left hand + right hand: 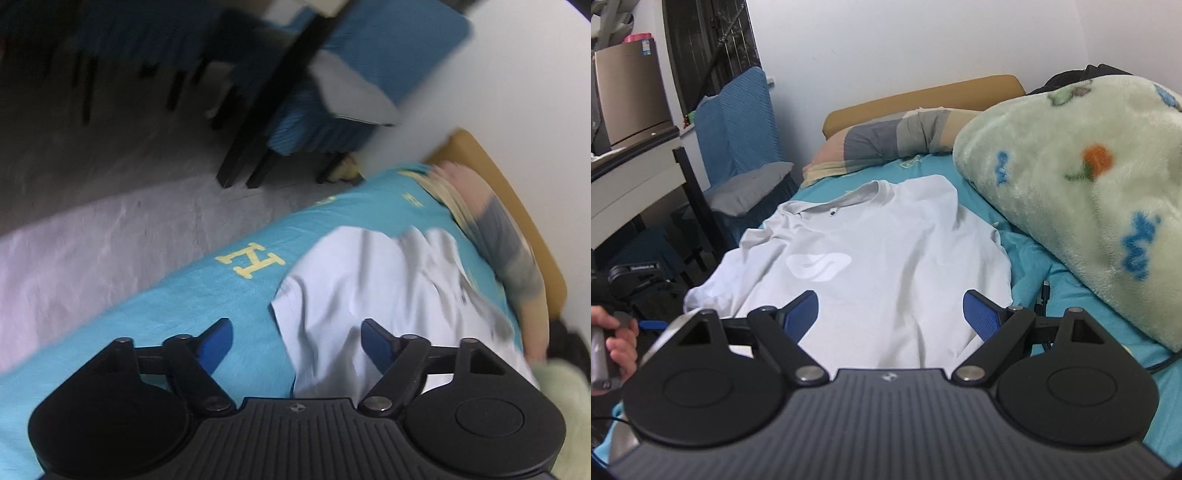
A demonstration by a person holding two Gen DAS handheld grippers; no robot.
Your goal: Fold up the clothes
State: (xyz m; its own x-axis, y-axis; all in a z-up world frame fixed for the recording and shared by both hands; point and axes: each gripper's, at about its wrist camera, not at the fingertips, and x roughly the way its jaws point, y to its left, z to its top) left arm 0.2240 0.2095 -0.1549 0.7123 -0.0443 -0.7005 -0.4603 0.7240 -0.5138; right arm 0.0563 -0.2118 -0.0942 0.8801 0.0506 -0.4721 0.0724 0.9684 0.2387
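The white shirt [886, 251] is lying flat on the blue bed [1052, 266], not folded yet; both tools, left [297, 341] and right [890, 314], are hanging spread over it, holding nothing

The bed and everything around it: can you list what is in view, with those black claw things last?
T-shirt: one, white, spread flat on the bed sheet, collar toward the pillow.
Bed sheet: one, turquoise with yellow letters, under the T-shirt.
Pillow: one, grey, pink and beige, at the headboard.
Headboard: one, tan, against the wall.
Fleece blanket: one, pale green with blue and orange prints, heaped beside the T-shirt.
Cable: one, black, on the sheet by the blanket.
Chair: one, draped in blue cloth, beside the bed.
Hand: one, gripping a handle.
Left claw: open, above the shirt's edge.
Right claw: open, over the hem.
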